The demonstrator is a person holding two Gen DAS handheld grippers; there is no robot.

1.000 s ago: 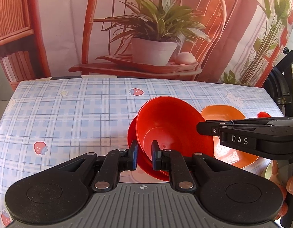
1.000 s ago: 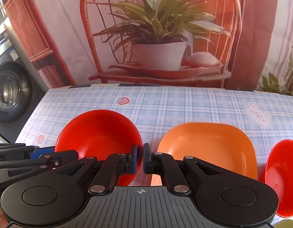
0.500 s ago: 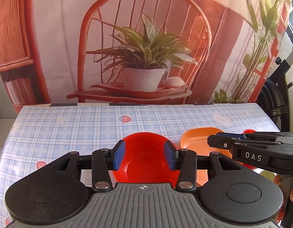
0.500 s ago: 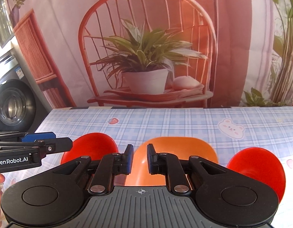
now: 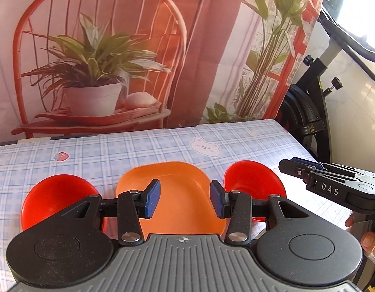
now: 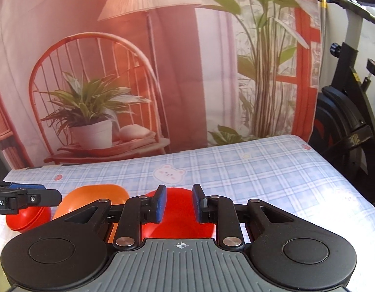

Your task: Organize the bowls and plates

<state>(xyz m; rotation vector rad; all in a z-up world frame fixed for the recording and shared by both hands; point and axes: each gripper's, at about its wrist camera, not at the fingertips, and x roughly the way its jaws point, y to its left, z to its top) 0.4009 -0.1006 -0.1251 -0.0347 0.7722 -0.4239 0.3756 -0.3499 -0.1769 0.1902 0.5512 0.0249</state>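
Three dishes sit in a row on the checked tablecloth (image 5: pixel 138 146). At the left, a red bowl (image 5: pixel 56 194) rests in another red dish. An orange square plate (image 5: pixel 173 177) lies in the middle and a single red bowl (image 5: pixel 250 180) at the right. My left gripper (image 5: pixel 185 199) hovers open above the orange plate with nothing between its blue pads. My right gripper (image 6: pixel 179 204) hangs over the right red bowl (image 6: pixel 179 223); its jaws are opening and hold nothing. In the right wrist view the orange plate (image 6: pixel 95 194) and the left red stack (image 6: pixel 27 221) show behind the left gripper (image 6: pixel 41 196).
A printed backdrop (image 5: pixel 95 73) of a chair and potted plant hangs behind the table. A black exercise bike (image 5: pixel 316 112) stands just past the table's right edge. A person's fingers (image 5: pixel 368 238) show under the right gripper (image 5: pixel 287 165).
My left gripper let go of the red bowl's rim, opened and swung right over the orange plate. My right gripper went from shut to partly open and swung right over the other red bowl.
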